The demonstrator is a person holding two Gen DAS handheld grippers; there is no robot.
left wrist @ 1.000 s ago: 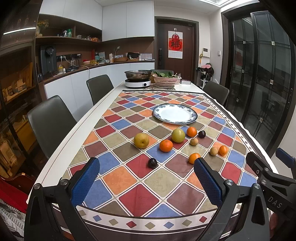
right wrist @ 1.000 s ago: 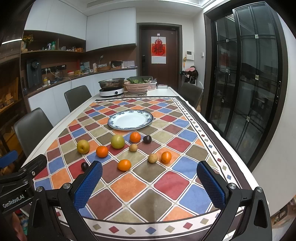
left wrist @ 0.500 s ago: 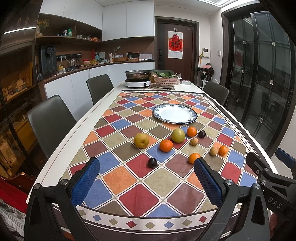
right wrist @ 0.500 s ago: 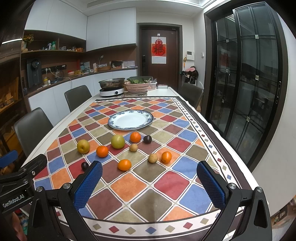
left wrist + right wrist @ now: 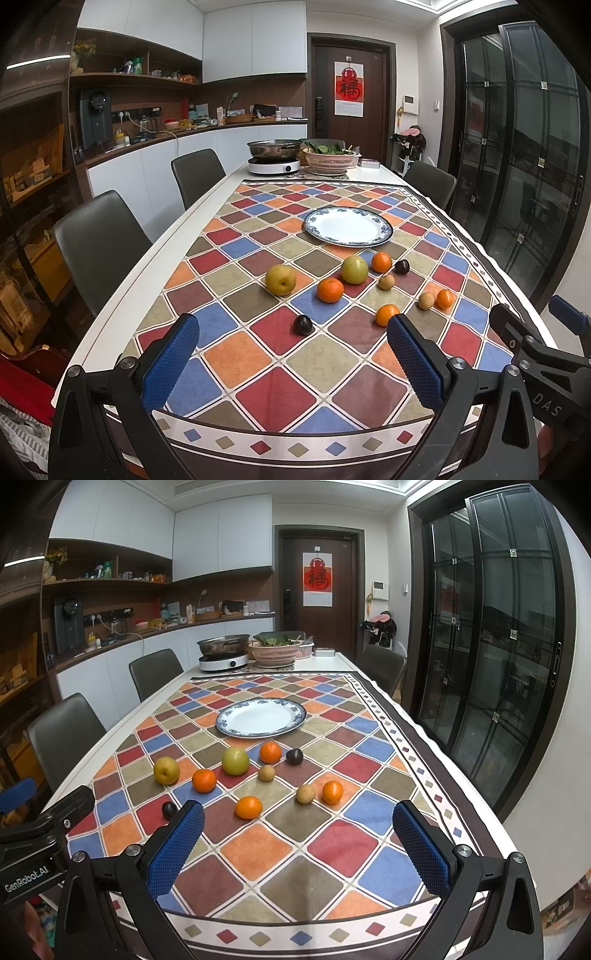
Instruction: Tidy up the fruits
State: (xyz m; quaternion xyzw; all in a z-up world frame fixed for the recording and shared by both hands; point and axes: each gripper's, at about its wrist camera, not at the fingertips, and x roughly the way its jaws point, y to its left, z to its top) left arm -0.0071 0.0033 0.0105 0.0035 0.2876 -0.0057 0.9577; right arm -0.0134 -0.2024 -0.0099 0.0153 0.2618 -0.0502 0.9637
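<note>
Inspector: Your left gripper (image 5: 291,354) stands with its jaws spread wide and nothing between them, above the near edge of the patterned tablecloth (image 5: 314,369). Your right gripper (image 5: 299,845) is likewise spread wide and carries nothing.

Operator: Where do the fruits lie?

Inspector: All ahead of your fingers, loose on the cloth. From your left gripper, the dark plum (image 5: 303,325) is nearest, just ahead and between the blue pads (image 5: 170,363). An orange (image 5: 386,314) sits just beyond the tip of the right-hand pad. Farther on, a yellow pear (image 5: 281,279) lies ahead to the left, a second orange (image 5: 330,290) ahead of centre, and a green apple (image 5: 354,270) behind it.

Operator: And on the right?

Inspector: From your right gripper, a small brown fruit (image 5: 306,794) and an orange (image 5: 332,792) lie almost touching, ahead between the pads. Another brown fruit (image 5: 266,772) sits farther on, with an orange (image 5: 270,752) and a second dark plum (image 5: 294,756) beyond it.

Operator: The plate?

Inspector: The blue-rimmed plate (image 5: 227,725) lies past all the fruit, well apart from both grippers, holding nothing. Beyond it, at the far end, stand a pan on a cooker (image 5: 223,653) and a pink basket of greens (image 5: 274,652).
</note>
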